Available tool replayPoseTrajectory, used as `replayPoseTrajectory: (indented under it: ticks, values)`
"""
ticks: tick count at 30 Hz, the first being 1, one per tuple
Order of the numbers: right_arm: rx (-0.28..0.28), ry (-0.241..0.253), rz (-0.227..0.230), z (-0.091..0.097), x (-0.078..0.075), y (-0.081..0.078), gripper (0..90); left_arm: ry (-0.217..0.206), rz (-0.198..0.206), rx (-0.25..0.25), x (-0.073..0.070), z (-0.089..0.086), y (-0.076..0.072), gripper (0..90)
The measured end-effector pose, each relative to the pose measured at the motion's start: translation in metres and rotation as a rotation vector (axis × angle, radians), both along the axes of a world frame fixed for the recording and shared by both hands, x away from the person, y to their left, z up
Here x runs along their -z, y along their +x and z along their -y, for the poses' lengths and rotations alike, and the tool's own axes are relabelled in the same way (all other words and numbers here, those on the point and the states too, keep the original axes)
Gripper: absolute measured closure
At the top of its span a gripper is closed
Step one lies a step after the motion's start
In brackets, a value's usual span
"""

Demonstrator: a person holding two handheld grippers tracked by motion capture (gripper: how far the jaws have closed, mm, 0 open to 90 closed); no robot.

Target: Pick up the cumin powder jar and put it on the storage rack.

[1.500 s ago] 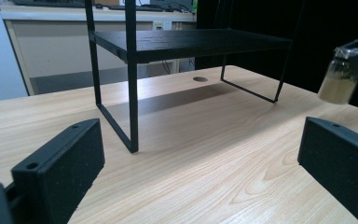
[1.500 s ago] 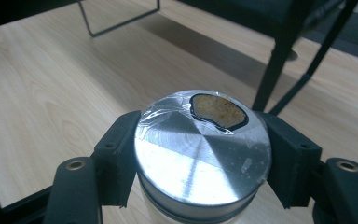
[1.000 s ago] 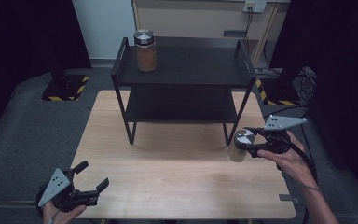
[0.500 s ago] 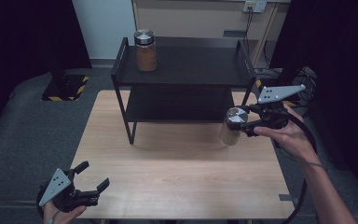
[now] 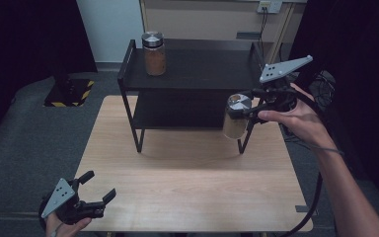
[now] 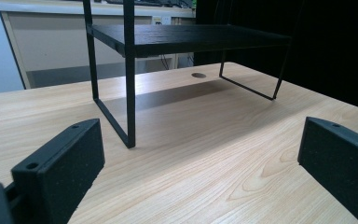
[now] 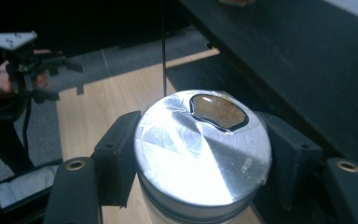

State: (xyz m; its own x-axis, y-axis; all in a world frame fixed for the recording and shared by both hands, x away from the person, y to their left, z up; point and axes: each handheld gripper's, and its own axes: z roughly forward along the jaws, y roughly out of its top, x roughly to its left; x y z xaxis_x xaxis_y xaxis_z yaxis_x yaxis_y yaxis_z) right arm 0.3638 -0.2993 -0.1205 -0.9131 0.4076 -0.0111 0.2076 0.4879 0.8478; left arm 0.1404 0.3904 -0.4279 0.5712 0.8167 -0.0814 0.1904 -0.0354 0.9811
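Right gripper (image 5: 247,109) is clamped on a jar (image 5: 235,117) just under its silver lid, one black jaw on each side, as the right gripper view shows closely; the jar (image 7: 203,154) hangs clear above the table (image 5: 187,197), at the right front corner of the black shelf rack (image 5: 197,69), level with the edge of its upper shelf; the lid is shiny metal with an irregular brownish patch near its far edge; the jar's pale body shows below the lid in the high view; the hand (image 5: 298,118) that carries this gripper comes in from the right, with the grey three-cornered plate above it and a cable trailing down past the table's right edge.

Farther out, a second jar (image 5: 154,53) with brown contents and a silver lid stands upright on the far left part of the rack's top shelf, well apart from the held one; the rack stands on the far half of the light wooden table; its lower shelf is dark and I cannot tell what lies on it.

Left gripper (image 5: 93,193) rests at the near left corner of the table, its jaws spread wide with nothing between them; the left gripper view looks across bare wood toward the rack's front leg (image 6: 129,93); the floor around the table is grey.
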Motion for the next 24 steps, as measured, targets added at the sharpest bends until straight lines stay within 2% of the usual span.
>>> replayPoseTrajectory:
  ticks: [8, 24]
  values:
    - [0.024, 0.005, 0.006, -0.008, -0.023, 0.006, 35.4, -0.001, 0.001, 0.002, 0.000, 0.000, 0.000, 0.0]
    - [0.152, 0.005, 0.043, -0.033, -0.064, 0.026, 35.4, -0.002, -0.002, 0.007, 0.000, 0.000, 0.001, 0.0]
